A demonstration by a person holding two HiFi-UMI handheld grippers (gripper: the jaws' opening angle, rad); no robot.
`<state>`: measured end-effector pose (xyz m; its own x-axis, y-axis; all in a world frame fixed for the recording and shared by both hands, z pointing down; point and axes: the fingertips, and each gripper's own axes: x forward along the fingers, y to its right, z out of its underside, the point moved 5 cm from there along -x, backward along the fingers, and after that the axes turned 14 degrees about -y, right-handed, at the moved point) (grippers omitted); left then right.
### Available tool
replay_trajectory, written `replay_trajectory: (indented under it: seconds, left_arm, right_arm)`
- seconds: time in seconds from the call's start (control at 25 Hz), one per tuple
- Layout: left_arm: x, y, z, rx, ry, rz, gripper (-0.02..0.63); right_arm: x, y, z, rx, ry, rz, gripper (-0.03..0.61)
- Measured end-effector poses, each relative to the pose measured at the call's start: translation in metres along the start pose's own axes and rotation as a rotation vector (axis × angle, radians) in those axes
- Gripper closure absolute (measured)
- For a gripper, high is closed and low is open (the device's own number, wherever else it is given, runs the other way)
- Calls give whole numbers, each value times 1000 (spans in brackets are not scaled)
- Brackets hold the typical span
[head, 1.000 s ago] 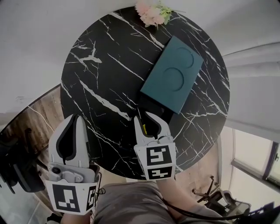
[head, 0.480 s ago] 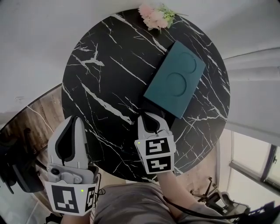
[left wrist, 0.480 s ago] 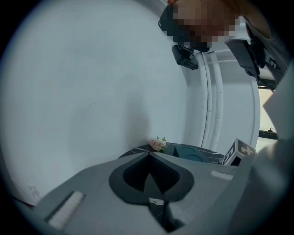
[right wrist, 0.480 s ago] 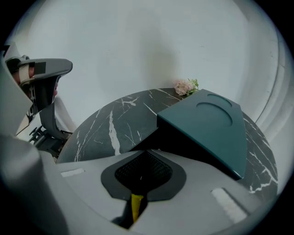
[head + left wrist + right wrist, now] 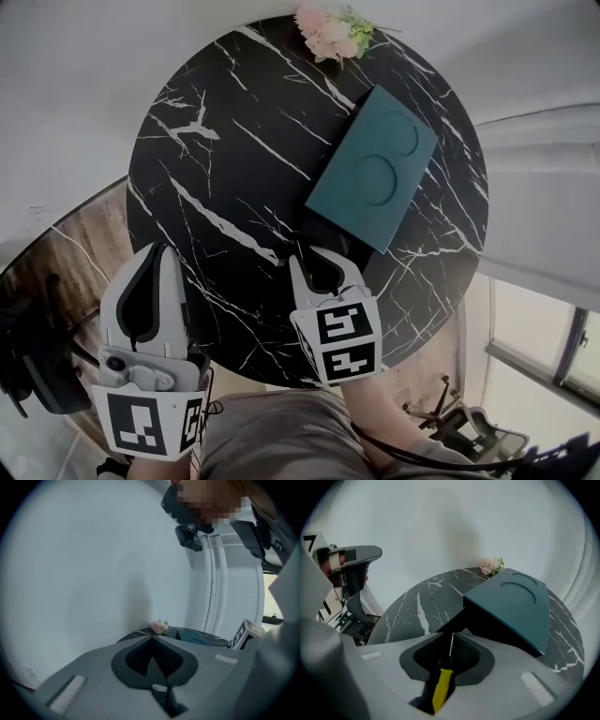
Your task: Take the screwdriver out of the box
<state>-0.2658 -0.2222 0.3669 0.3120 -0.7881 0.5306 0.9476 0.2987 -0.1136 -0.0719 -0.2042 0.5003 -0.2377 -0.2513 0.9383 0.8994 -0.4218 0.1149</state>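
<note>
A teal box (image 5: pixel 373 167) lies on the round black marble table (image 5: pixel 216 141), its near end lifted over a dark gap (image 5: pixel 487 620). My right gripper (image 5: pixel 323 255) hovers just in front of that gap. The screwdriver (image 5: pixel 442 686), with a yellow handle and a thin metal shaft, lies between its jaws, which have just been opening a little. Its fingertips still meet on the shaft (image 5: pixel 452 633). My left gripper (image 5: pixel 157 251) hangs off the table's near left edge, shut and empty (image 5: pixel 152 637).
A small bunch of pink flowers (image 5: pixel 330 26) sits at the table's far edge, beyond the box. Bare marble stretches to the left of the box. Wooden floor (image 5: pixel 80 244) and chair legs show beyond the table's rim.
The right gripper's jaws stood wider a second ago, with yellow showing between them in the head view. They are narrower now and its marker cube has tipped slightly. The left gripper has kept still.
</note>
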Motion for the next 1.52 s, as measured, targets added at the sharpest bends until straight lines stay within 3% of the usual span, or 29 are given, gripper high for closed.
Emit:
replay_trajectory:
  seconds: [0.12,0.4,0.64,0.84,1.08,1.52]
  left_arm:
    - [-2,4,-2,1,8,12,612]
    - [-8,13,-11,-7,36,38,612]
    - [-6,13,-13,-23,47,54,612]
    - [-5,13,-16,-25,52,72,612]
    - [-5,5,-17,-33,56,82,612]
    - [-4,-13,-15,-84,69,79,612]
  right_arm:
    - [-5,-4,6,-7,-20,-5,450]
    - [-12,-6,20,-8,-71,-5,446]
    - [-12,-12,28,170,-71,-115,453]
    - [-9,-10,34,203,-100,-68,434]
    - [-4,-8,32,185,-143,-18,420]
    - [12,1,28,37,-313,72,417]
